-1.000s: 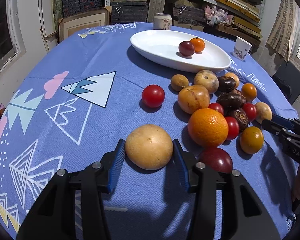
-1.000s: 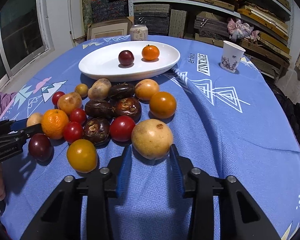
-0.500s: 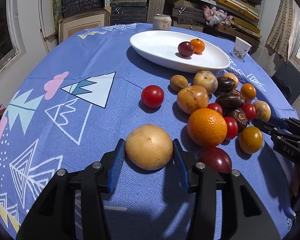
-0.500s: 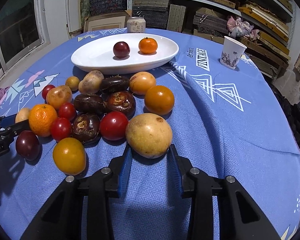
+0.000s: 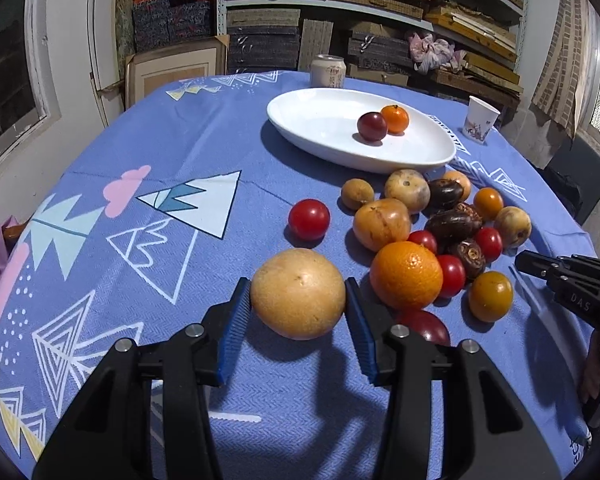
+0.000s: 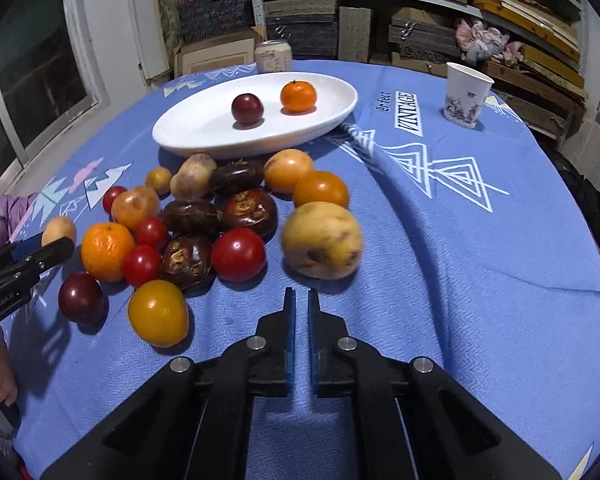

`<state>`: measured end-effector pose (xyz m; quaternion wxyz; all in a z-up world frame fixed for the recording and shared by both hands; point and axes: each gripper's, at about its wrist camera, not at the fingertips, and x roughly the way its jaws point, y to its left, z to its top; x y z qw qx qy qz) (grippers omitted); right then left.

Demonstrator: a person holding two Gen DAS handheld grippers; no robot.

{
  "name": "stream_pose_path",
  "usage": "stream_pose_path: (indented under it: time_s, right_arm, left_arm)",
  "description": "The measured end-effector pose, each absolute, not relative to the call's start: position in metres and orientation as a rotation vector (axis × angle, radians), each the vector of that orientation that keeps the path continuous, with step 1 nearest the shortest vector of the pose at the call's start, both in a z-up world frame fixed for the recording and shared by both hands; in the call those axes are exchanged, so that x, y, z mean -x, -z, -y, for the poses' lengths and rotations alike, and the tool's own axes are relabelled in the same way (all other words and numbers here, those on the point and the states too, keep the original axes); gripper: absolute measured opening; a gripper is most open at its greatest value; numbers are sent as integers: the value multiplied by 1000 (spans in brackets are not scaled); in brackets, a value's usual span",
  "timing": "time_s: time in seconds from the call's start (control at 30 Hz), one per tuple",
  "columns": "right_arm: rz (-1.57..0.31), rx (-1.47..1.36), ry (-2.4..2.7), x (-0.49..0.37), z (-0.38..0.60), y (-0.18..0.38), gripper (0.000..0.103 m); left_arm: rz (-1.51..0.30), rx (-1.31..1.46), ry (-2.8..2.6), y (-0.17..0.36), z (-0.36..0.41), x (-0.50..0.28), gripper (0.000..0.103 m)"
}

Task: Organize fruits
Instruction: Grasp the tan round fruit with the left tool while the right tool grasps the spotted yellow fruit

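My left gripper is shut on a large yellow-brown round fruit, raised slightly above the blue cloth. My right gripper is shut and empty; a yellow pear-like fruit lies blurred just ahead of its tips. A white oval plate holds a dark plum and a small orange. A pile of tomatoes, dark fruits and an orange lies between the grippers. The plate also shows in the right wrist view.
A paper cup stands at the far right and a can behind the plate. Shelves with boxes line the back wall. The left gripper's tip shows at the left of the right wrist view.
My right gripper has closed and the yellow fruit has slipped out ahead of its fingers, rolling. My left gripper has lifted its fruit a little.
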<state>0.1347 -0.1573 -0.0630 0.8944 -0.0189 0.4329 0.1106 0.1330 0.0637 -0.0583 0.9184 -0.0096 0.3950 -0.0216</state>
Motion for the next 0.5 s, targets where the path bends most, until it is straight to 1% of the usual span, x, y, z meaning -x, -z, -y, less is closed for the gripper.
stream_pose_path:
  time_s: [0.07, 0.1, 0.13, 0.17, 0.2, 0.23, 0.27, 0.3, 0.37, 0.5]
  right_arm:
    - [-890, 46, -210, -137, 157, 63, 8]
    - [-887, 33, -200, -140, 161, 61, 12]
    - [-893, -3, -207, -144, 168, 59, 21]
    - [-896, -31, -213, -147, 173, 58, 36]
    - [-888, -61, -202, -149, 180, 55, 46]
    - [-854, -99, -185, -148, 188, 50, 62]
    - [-831, -121, -184, -147, 193, 46, 65]
    - [-814, -133, -183, -145, 197, 42, 65]
    - [-784, -127, -140, -146, 202, 37, 72]
    - [-843, -111, -138, -168, 203, 46, 72]
  left_arm:
    - [-811, 21, 45, 59, -64, -133, 46]
    - [-811, 21, 45, 59, -64, -133, 46]
    - [-812, 20, 47, 60, -64, -133, 46]
    - [-815, 19, 49, 60, -64, -133, 46]
    - [-816, 17, 52, 60, -63, -133, 46]
    - [-815, 17, 54, 61, -63, -133, 46]
    - [-813, 18, 56, 60, -63, -132, 46]
    - [-811, 20, 59, 60, -63, -132, 46]
    - [-814, 21, 60, 60, -63, -132, 46]
    - [-815, 22, 67, 60, -62, -131, 46]
